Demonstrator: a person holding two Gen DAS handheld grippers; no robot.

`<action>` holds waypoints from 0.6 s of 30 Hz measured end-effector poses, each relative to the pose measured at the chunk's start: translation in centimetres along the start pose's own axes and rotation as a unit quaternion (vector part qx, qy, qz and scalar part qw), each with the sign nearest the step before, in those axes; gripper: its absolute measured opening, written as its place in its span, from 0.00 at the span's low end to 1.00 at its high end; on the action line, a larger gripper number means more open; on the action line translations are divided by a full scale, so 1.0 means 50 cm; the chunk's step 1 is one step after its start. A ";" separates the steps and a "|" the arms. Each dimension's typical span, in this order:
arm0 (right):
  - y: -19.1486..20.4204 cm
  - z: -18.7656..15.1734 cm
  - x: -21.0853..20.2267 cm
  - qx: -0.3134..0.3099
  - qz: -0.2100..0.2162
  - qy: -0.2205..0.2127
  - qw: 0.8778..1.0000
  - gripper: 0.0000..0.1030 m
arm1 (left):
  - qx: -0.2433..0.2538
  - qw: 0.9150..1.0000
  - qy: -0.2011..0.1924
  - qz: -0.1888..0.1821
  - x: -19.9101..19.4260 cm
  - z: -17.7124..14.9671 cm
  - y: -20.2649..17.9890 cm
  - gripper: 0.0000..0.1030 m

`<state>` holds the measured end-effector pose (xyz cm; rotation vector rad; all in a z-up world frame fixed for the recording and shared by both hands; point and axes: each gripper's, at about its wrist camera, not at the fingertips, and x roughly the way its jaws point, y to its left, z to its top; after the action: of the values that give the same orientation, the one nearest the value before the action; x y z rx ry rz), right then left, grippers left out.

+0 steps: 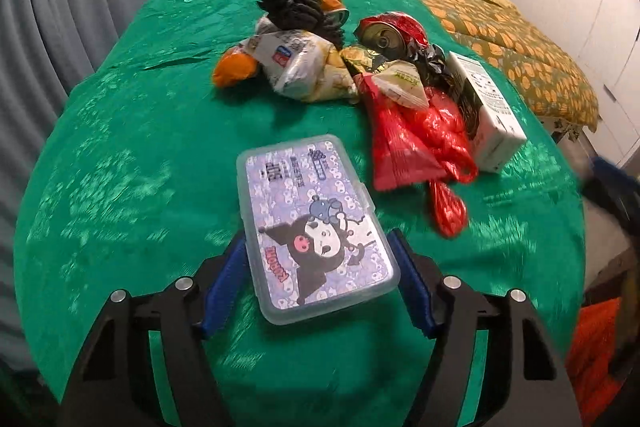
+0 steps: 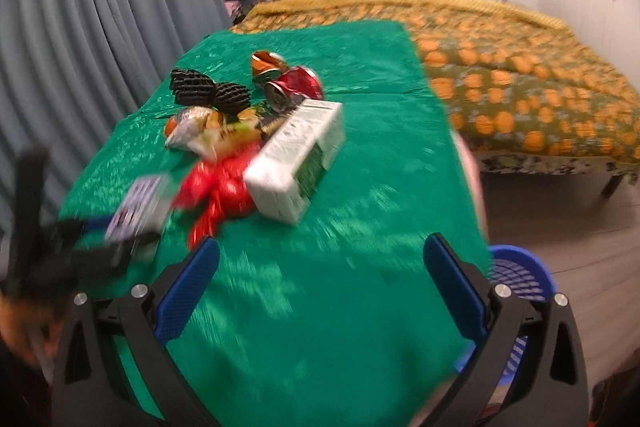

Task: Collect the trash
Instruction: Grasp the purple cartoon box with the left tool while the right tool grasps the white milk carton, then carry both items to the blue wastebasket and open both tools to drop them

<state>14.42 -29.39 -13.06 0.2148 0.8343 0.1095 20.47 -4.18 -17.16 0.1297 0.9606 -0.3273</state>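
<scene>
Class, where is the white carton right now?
The white carton lies on the green cloth, at the pile's right edge beside the red bag.

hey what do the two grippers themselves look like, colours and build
Both look alike: the left gripper and the right gripper each have two blue fingers with a textured, ribbed face, mounted on black angular linkage arms with cut-outs, joined by round silver pivot pins. No cables or markings are visible.
</scene>
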 end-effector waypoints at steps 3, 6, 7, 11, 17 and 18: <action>0.012 0.073 0.073 0.009 0.018 0.037 0.999 0.96 | -0.009 1.000 -0.022 0.004 -0.011 0.015 0.005 0.84; 0.007 0.129 0.155 0.041 0.020 0.091 0.995 0.95 | -0.001 1.000 -0.018 0.006 0.006 0.032 -0.001 0.84; 0.005 0.133 0.172 0.048 0.023 0.105 0.993 0.92 | 0.001 1.000 -0.013 0.015 0.013 0.033 0.003 0.84; -0.013 0.142 0.193 0.070 0.027 0.141 0.987 0.49 | 0.000 1.000 0.003 0.010 0.026 0.026 0.021 0.64; -0.042 0.128 0.127 0.062 0.049 0.124 0.989 0.43 | -0.008 1.000 0.002 0.007 0.013 0.015 0.034 0.62; -0.051 0.123 0.114 0.064 0.055 0.121 0.989 0.43 | -0.012 1.000 0.001 0.003 0.007 0.013 0.034 0.61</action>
<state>22.81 -31.72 -13.76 0.3743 1.0722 0.1892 21.71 -2.81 -17.15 0.1102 0.9664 -0.3102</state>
